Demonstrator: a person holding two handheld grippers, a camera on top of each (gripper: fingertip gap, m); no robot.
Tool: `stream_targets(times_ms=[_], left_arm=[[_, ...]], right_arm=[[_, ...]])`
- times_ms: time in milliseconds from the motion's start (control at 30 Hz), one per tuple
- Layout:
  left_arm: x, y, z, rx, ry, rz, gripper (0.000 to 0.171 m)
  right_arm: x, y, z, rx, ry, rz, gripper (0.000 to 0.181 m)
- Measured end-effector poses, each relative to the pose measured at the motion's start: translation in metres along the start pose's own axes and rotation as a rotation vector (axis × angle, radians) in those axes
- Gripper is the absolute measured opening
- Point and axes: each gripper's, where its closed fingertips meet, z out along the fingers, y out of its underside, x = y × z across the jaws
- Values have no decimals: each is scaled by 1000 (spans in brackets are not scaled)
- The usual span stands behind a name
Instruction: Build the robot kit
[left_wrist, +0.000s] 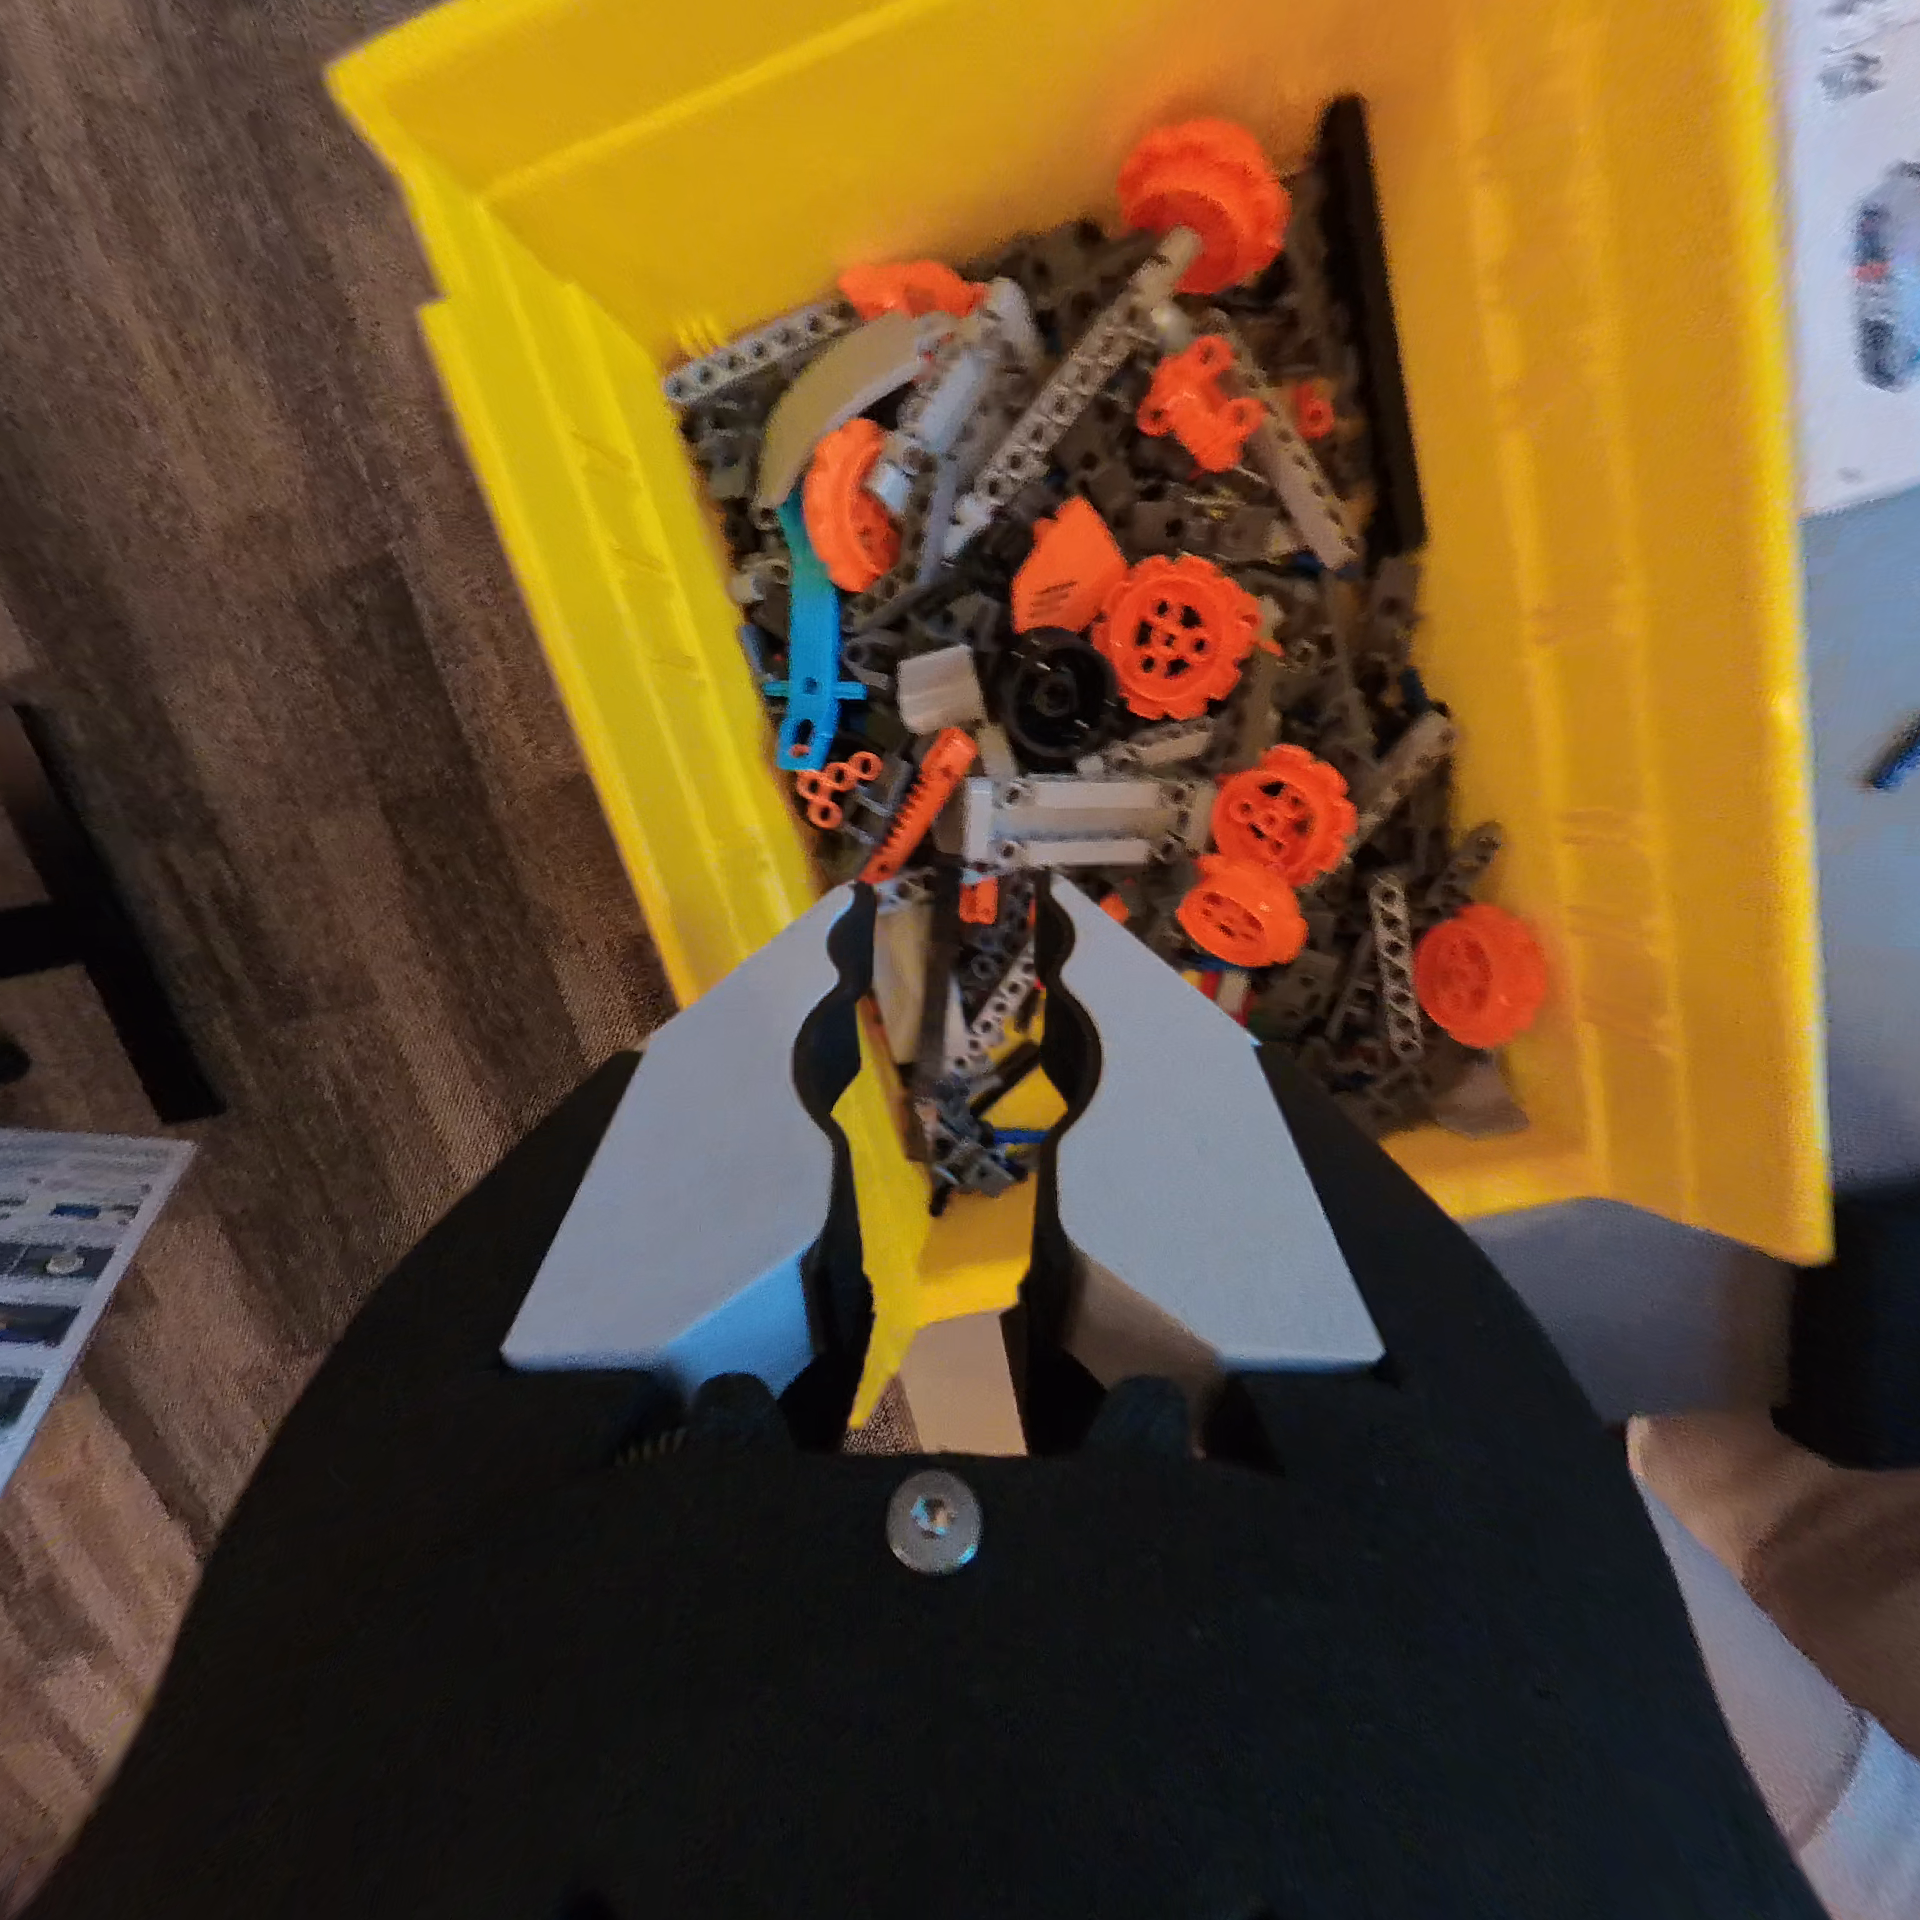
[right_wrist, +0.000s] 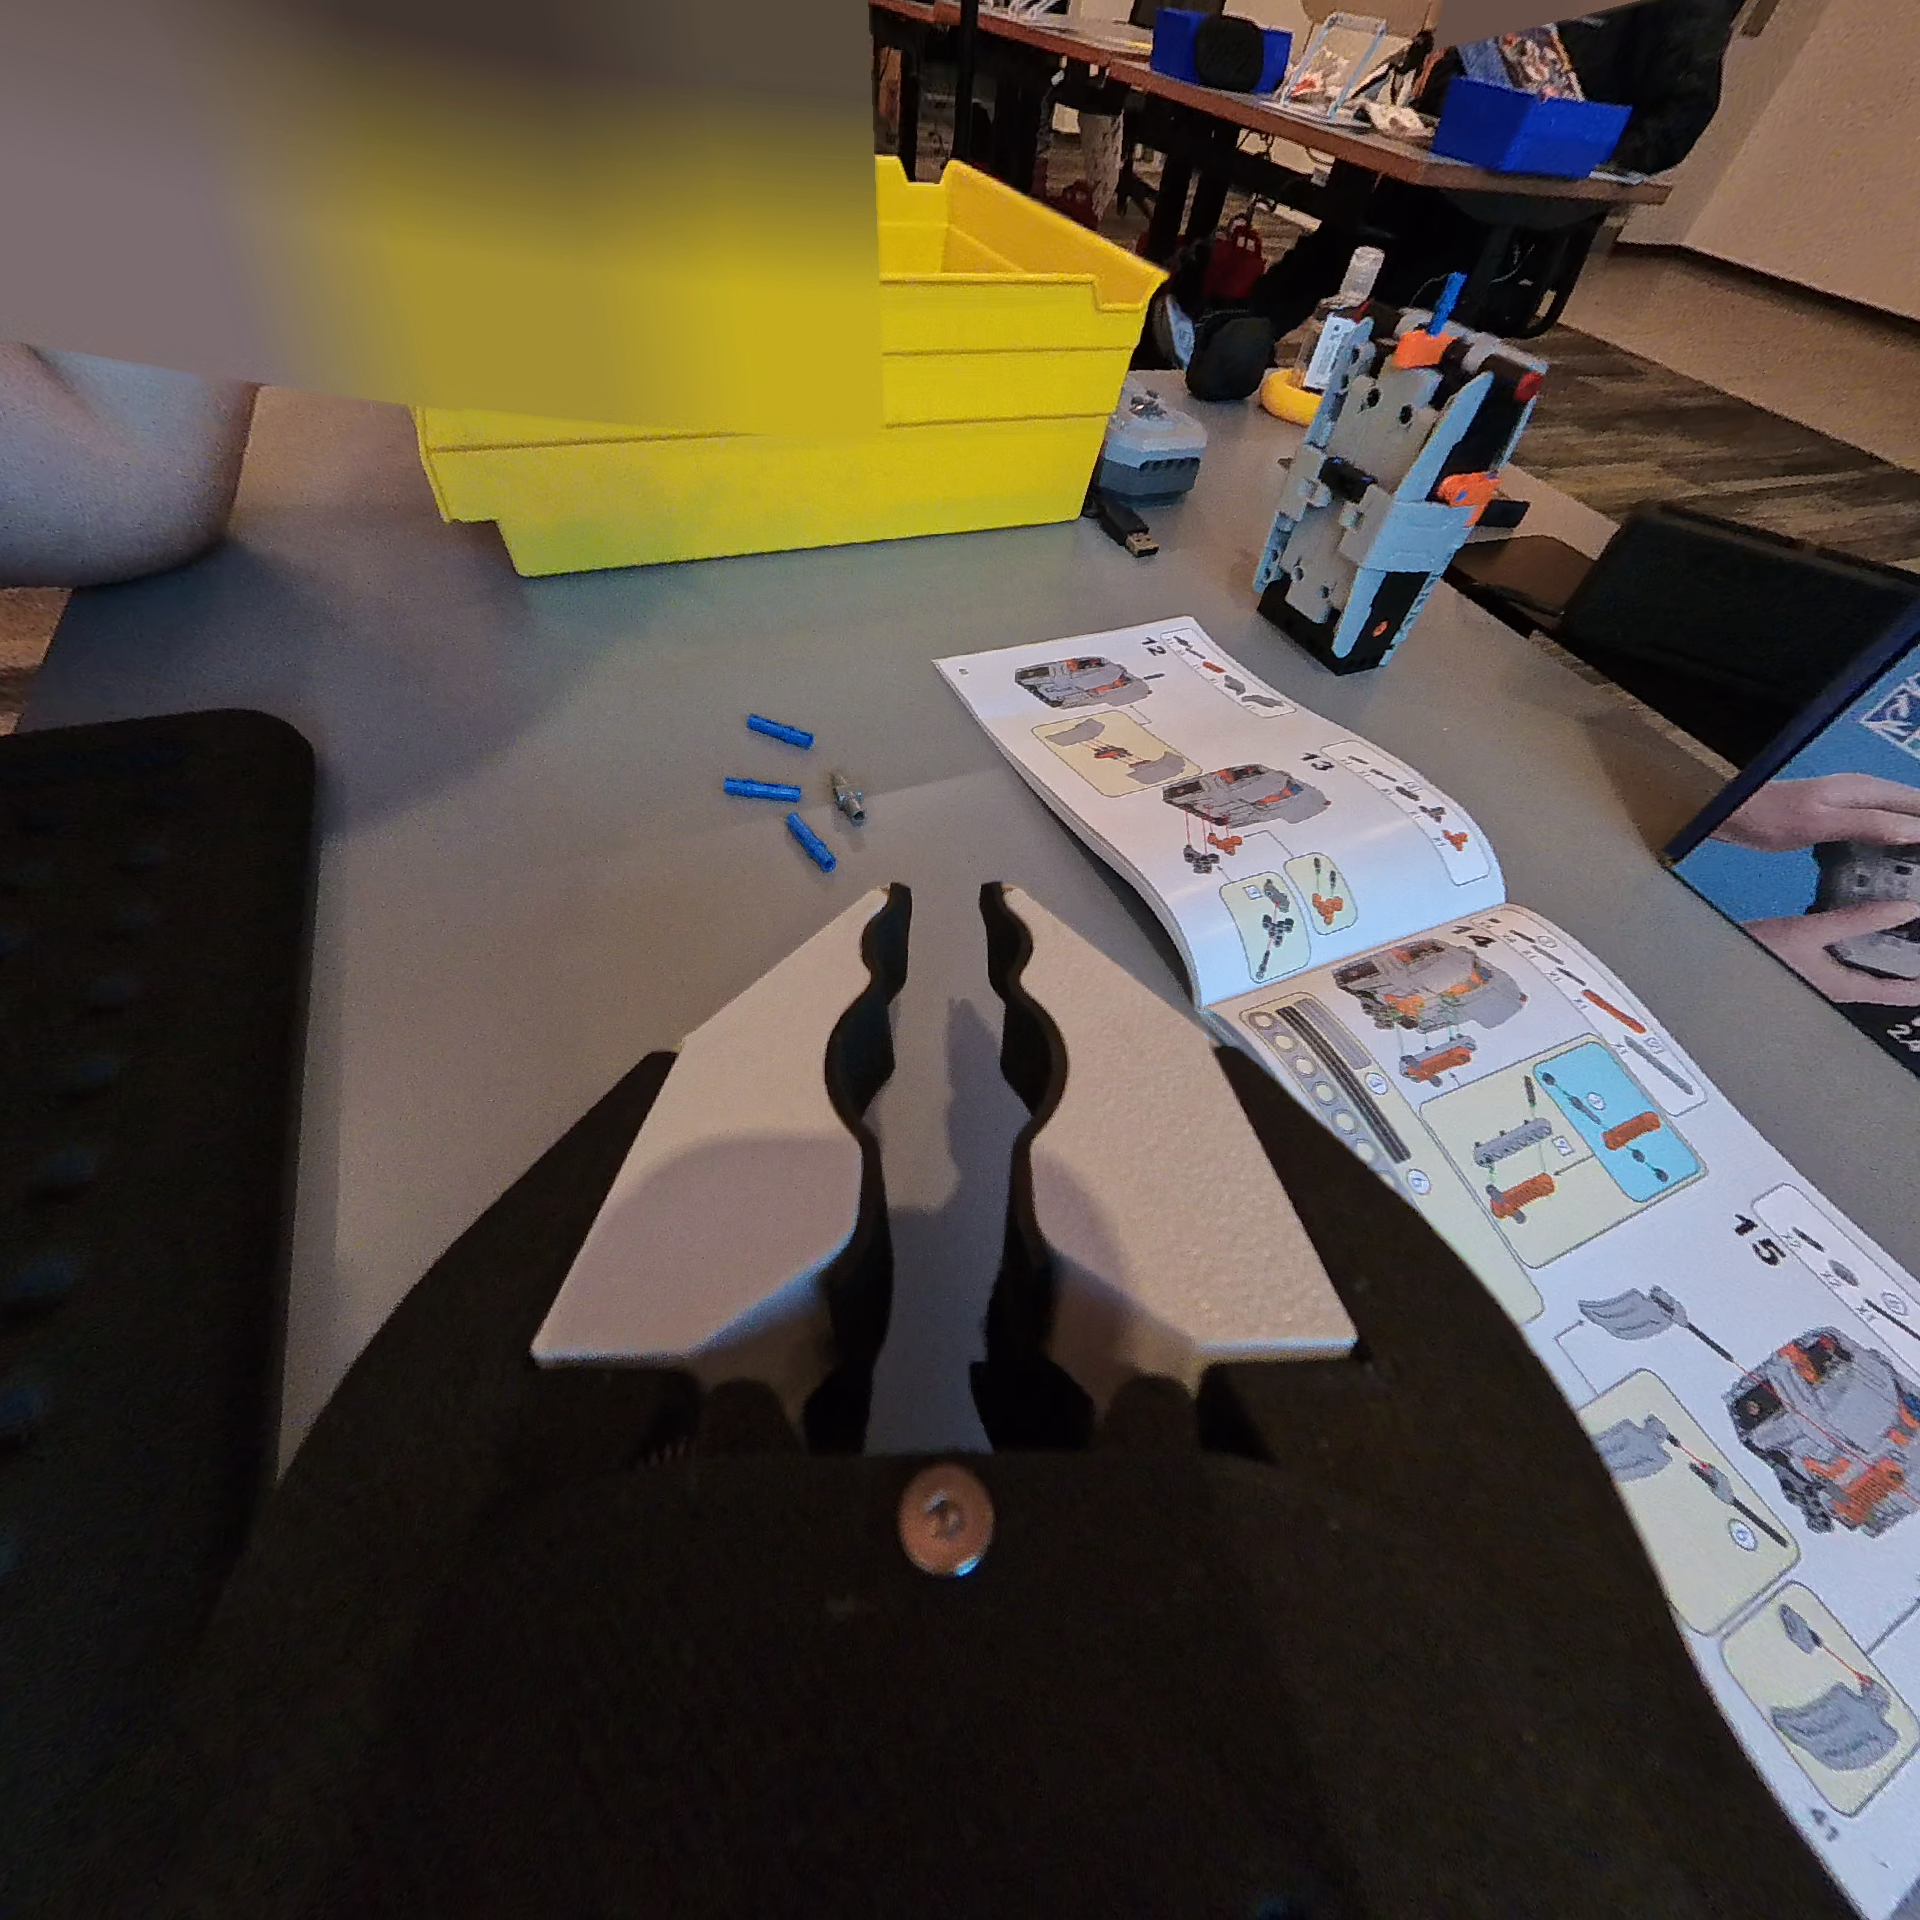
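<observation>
the left gripper (left_wrist: 948, 883) hangs over the yellow bin (left_wrist: 1621, 623) of loose building pieces (left_wrist: 1091, 665), jaws narrowly parted, holding nothing. the right gripper (right_wrist: 945, 891) sits above the grey table (right_wrist: 499, 727), jaws narrowly parted and empty, blue pins (right_wrist: 779, 730) just ahead, an open booklet (right_wrist: 1351, 935) at right.

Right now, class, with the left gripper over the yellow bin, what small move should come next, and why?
Probably ease the left gripper down a little. Its jaws are open with nothing between them, above the grey and orange parts piled in the yellow bin. The right gripper is open over the table.
</observation>
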Motion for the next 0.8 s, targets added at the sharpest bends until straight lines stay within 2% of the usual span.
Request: stream_targets(times_ms=[100,200,300,400,500,600,700,800], left_arm=[[-13,-11,16,-9,-9,-27,26],[-17,-10,33,-71,-7,-36,24],[-4,-3,46,-152,62,-15,21],[8,-2,54,-183,110,39,26],[24,1,55,-210,175,95,29],[47,15,50,-280,234,151,28],[47,29,48,-354,180,181,27],[38,37,52,-408,144,145,26]], right_arm=[[-2,4,2,-18,-10,-8,13],[-3,5,3,-25,-12,-20,13],[-4,6,3,-33,-14,-30,13],[-5,7,3,-42,-18,-36,13],[-6,8,3,-51,-23,-47,13],[-8,11,4,-72,-25,-70,13],[-10,10,4,-80,-20,-108,13],[-13,12,5,-96,-21,-139,13]])
